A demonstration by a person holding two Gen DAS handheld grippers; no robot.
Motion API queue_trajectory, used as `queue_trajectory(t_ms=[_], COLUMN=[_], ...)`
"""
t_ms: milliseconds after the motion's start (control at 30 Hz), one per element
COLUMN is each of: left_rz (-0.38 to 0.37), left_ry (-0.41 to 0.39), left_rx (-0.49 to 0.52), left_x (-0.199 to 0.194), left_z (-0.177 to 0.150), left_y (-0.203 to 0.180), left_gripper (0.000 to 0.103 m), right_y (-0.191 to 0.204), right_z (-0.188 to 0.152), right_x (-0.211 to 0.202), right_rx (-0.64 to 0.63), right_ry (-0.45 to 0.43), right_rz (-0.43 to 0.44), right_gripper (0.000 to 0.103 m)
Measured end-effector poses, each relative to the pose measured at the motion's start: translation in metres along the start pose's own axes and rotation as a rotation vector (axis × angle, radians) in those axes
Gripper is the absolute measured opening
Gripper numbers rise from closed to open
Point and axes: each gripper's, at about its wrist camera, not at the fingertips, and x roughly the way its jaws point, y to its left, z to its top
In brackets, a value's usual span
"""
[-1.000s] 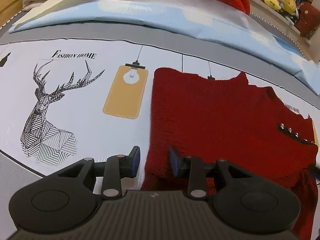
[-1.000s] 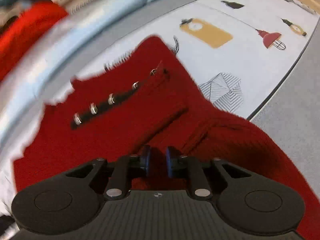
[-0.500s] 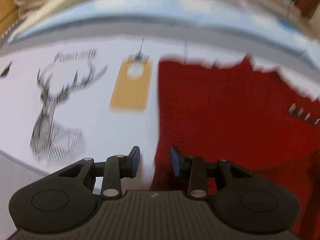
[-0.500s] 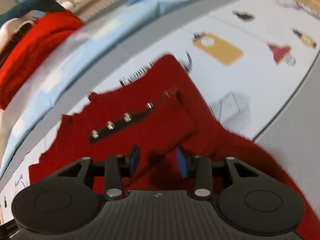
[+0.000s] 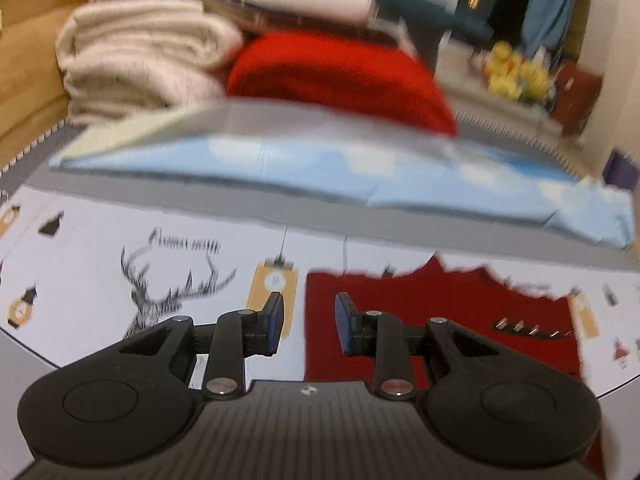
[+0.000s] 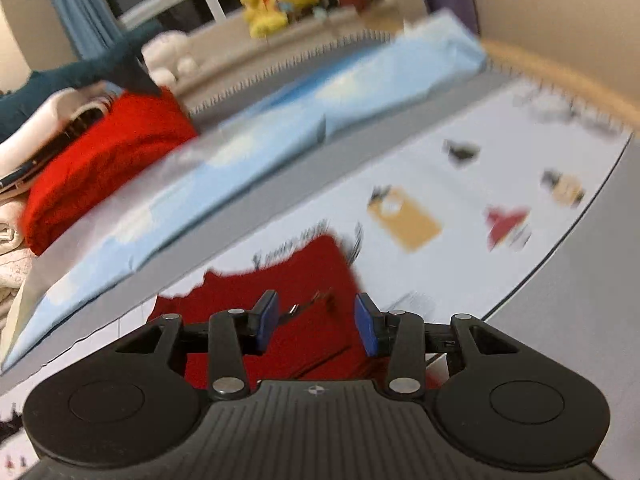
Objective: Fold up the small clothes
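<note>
A small dark red knit sweater [image 5: 440, 312] with a row of metal snaps lies folded flat on the white printed cloth [image 5: 100, 272]. It also shows in the right wrist view [image 6: 304, 280]. My left gripper [image 5: 307, 324] is open and empty, raised above the sweater's left edge. My right gripper [image 6: 316, 322] is open and empty, raised above the sweater's snap side. Both views are blurred by motion.
A light blue folded sheet [image 5: 360, 172] lies along the back of the table. Behind it sit a bright red folded knit [image 5: 340, 76] and a stack of cream towels [image 5: 136, 68]. Yellow plush toys [image 6: 272, 4] stand on a far shelf. The table's grey edge [image 6: 580, 300] curves at right.
My right gripper let go of the sweater and opened. Both grippers have lifted and pulled back from the sweater, which now looks smaller and lower in both views.
</note>
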Motion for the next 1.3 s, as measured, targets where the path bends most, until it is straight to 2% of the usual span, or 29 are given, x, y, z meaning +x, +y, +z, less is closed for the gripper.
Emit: queue_trajectory(t_ms=[67, 133, 233, 367, 467, 533, 633, 667, 700, 733, 767, 800, 867, 933, 1000, 1100, 1200, 1300], left_rz=[-0.022, 0.003, -0.005, -0.034, -0.059, -0.063, -0.091, -0.081, -0.065, -0.045, -0.018, -0.016, -0.036, 0.000, 0.022, -0.007, 0.009, -0.001], left_ry=[-0.050, -0.121, -0.132, -0.079, -0.006, 0.054, 0.150, 0.190, 0.225, 0.270, 0.332, 0.360, 0.348, 0.333, 0.351, 0.355, 0.374, 0.408], left_rx=[0.028, 0.055, 0.061, 0.078, 0.083, 0.090, 0.062, 0.055, 0.055, 0.049, 0.019, -0.017, -0.029, 0.009, -0.018, -0.058, -0.034, -0.050], left_x=[-0.031, -0.069, -0.117, -0.166, -0.184, -0.185, -0.172, -0.163, -0.155, -0.147, -0.138, -0.136, -0.135, -0.133, -0.129, -0.123, -0.116, -0.106], left_z=[0.002, 0.003, -0.002, -0.040, -0.090, -0.128, -0.187, -0.209, -0.225, -0.241, -0.253, -0.260, -0.265, -0.271, -0.275, -0.277, -0.280, -0.283], left_y=[-0.001, 0.006, 0.014, 0.021, 0.024, 0.021, 0.029, 0.033, 0.039, 0.045, 0.051, 0.058, 0.064, 0.065, 0.068, 0.072, 0.066, 0.067], left_gripper=[0.030, 0.030, 0.030, 0.030, 0.030, 0.030, 0.030, 0.030, 0.030, 0.030, 0.030, 0.031, 0.036, 0.041, 0.041, 0.044, 0.045, 0.045], right_y=[-0.008, -0.018, -0.037, -0.073, -0.105, -0.124, -0.150, -0.157, -0.165, -0.172, -0.181, -0.186, -0.189, -0.192, -0.198, -0.200, -0.193, -0.193], right_z=[0.006, 0.011, 0.011, -0.008, -0.037, -0.058, -0.095, -0.108, -0.120, -0.130, -0.138, -0.144, -0.155, -0.167, -0.179, -0.185, -0.192, -0.199], right_x=[-0.024, -0.054, -0.104, -0.160, -0.189, -0.196, -0.191, -0.183, -0.169, -0.155, -0.144, -0.137, -0.127, -0.125, -0.118, -0.108, -0.098, -0.086], right_rx=[-0.022, -0.019, -0.027, -0.055, -0.094, -0.100, -0.117, -0.119, -0.116, -0.094, -0.050, -0.028, -0.073, -0.136, -0.128, -0.060, -0.136, -0.150], right_ry=[-0.053, -0.106, -0.160, -0.164, -0.163, -0.129, -0.060, -0.026, 0.039, 0.139, 0.201, 0.228, 0.257, 0.228, 0.252, 0.288, 0.285, 0.332], right_rz=[-0.006, 0.012, 0.029, 0.096, 0.078, 0.060, 0.042, 0.031, 0.013, -0.016, -0.007, 0.007, -0.030, -0.071, -0.102, -0.068, -0.106, -0.109], right_gripper=[0.044, 0.044, 0.044, 0.044, 0.045, 0.045, 0.045, 0.045, 0.045, 0.046, 0.045, 0.045, 0.045, 0.047, 0.047, 0.050, 0.058, 0.058])
